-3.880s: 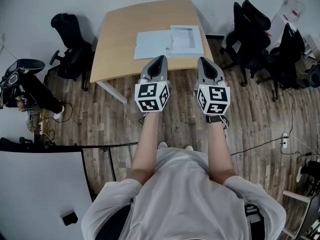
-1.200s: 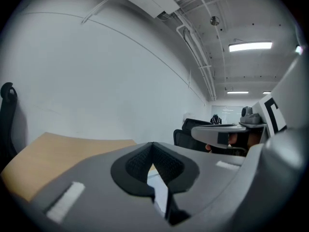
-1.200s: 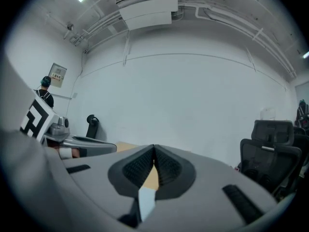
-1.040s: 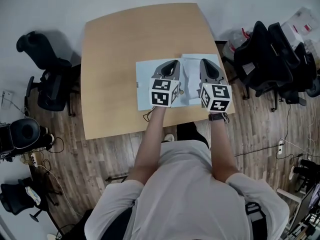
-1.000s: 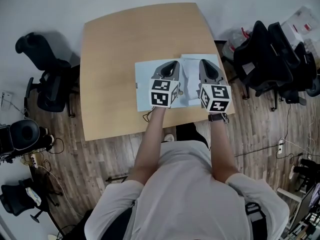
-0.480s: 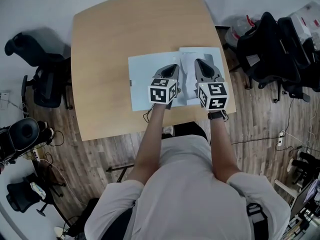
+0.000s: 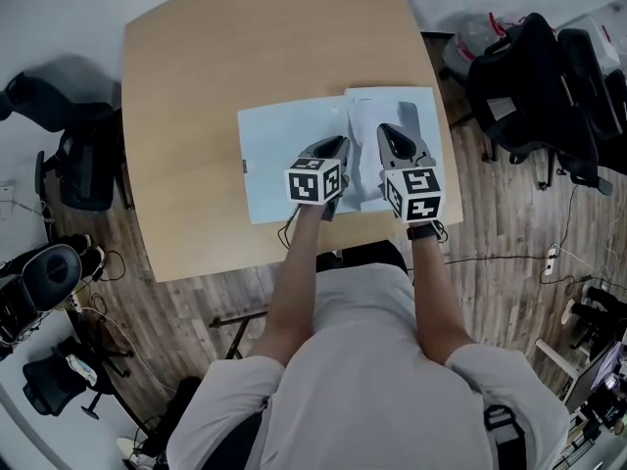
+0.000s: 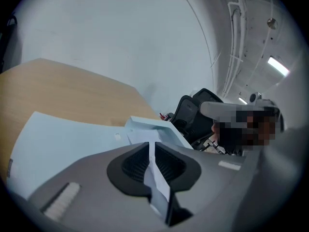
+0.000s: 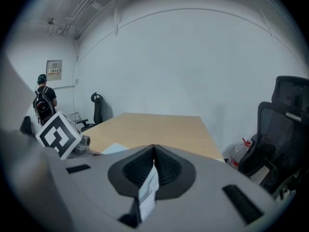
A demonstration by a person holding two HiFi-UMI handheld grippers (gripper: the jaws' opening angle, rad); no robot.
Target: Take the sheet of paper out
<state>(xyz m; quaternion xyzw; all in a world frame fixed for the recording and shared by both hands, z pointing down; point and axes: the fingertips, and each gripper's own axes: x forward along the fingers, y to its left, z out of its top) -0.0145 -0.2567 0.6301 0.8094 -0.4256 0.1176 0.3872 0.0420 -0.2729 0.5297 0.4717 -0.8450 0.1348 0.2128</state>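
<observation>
- Paper first: white sheet of paper (image 7: 377,106) is sitting at the right end of a light-blue folder (image 7: 284,145). The folder lies flat on the wooden table (image 7: 245,47), toward the edge nearest the person.
- In the left gripper view the folder (image 8: 63,139) has a flap lifted up at its far end, and the sheet (image 8: 141,137) peeks out just under it.
- Left gripper (image 7: 336,145) is over the spot where the blue meets the white. Its jaws have just been opening and are now a narrow slit apart (image 8: 151,144). Nothing is pinched; I just see paper through the gap.
- Right gripper (image 7: 389,133) is over the white sheet, just beside the left one. Its jaws are pressed together at the tip (image 9: 154,149), and I don't see anything from the table caught in them.
- Can't tell if either tip actually touches the paper.
- The right gripper view also catches the left one's marker cube (image 9: 58,134) off to the side.
- Black office chairs (image 7: 534,76) are parked off the table's right side, on the wood floor.
</observation>
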